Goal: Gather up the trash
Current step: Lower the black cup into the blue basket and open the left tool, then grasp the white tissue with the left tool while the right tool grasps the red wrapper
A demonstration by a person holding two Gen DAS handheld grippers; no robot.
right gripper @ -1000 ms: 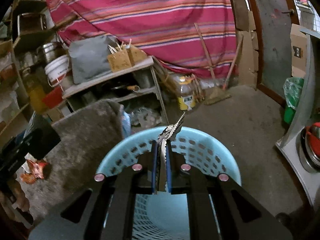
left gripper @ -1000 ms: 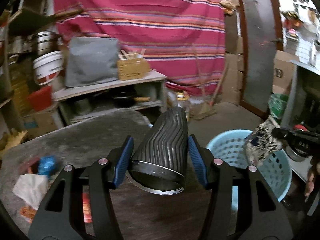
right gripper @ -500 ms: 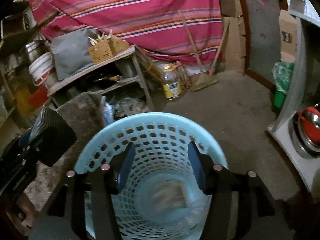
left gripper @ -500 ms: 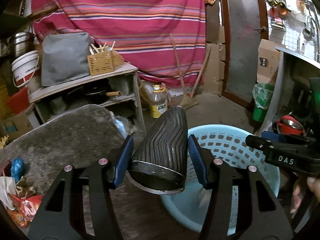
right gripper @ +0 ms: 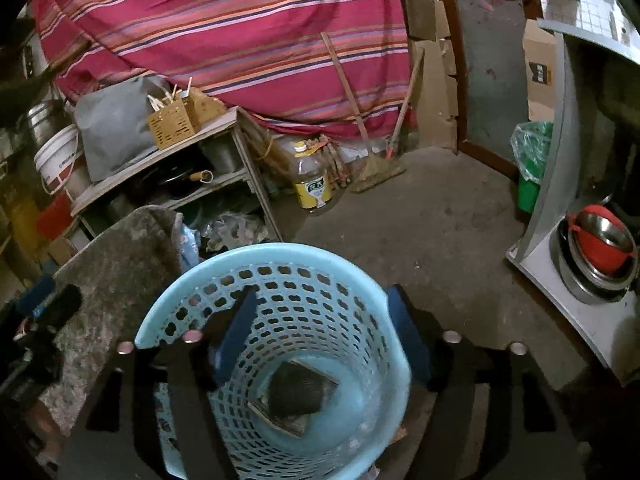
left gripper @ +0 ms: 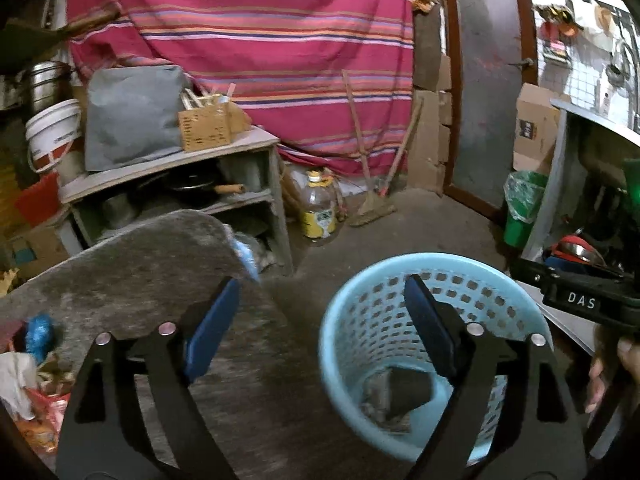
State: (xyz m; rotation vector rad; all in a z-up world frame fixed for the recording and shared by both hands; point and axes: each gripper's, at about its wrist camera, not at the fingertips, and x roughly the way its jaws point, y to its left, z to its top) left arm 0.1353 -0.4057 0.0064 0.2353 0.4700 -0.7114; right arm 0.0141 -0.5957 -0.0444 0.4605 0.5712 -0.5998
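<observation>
A light blue perforated basket [left gripper: 400, 280] stands on the floor beside a grey stone-topped table [left gripper: 120, 264]. Inside it lie a black ribbed cup [right gripper: 296, 394] and a patterned wrapper [right gripper: 280, 420]; the cup also shows in the left wrist view [left gripper: 408, 390]. My left gripper [left gripper: 320, 320] is open and empty, over the table edge and the basket's left rim. My right gripper [right gripper: 320, 332] is open and empty, directly above the basket [right gripper: 276, 256]. More trash sits on the table's left: a blue wrapper [left gripper: 38, 330], white tissue [left gripper: 14, 376] and orange packets [left gripper: 38, 432].
A shelf unit [left gripper: 180, 168] with pots stands behind the table. An oil bottle [left gripper: 318, 208] and a broom [left gripper: 368, 200] stand by the striped cloth. A green bin [left gripper: 520, 208] and a metal counter [right gripper: 560, 200] with bowls are on the right.
My left gripper opened and the black ribbed cup dropped into the basket. My right gripper had released the patterned wrapper into the basket half a second earlier and stays open.
</observation>
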